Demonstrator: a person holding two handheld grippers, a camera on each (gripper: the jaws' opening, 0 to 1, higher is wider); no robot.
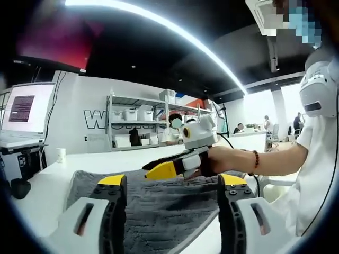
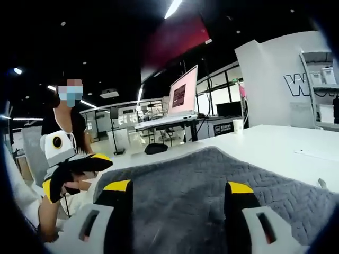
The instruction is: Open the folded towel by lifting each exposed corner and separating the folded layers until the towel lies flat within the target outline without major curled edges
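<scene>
While the gray towel lies spread on the white table, both grippers sit low over it. Seen from the left gripper view, the left gripper has its two jaws wide apart with nothing between them, and the towel shows in the gap. The right gripper comes in from the right side, held in a person's hand, with its yellow and black tips down by the far edge of the towel; I cannot tell if those tips pinch the cloth. Seen from the right gripper view, the right gripper's own jaws stand wide apart over the towel, and nothing sits between them. Off to the left there, the left gripper is open over the table edge. The towel looks mostly flat, with a bumpy stitched top. Far back stands a shelf with white bins on it, but what is inside them is too small to see. A laptop with a pink screen sits on a desk, and a white cup stands on the table.
</scene>
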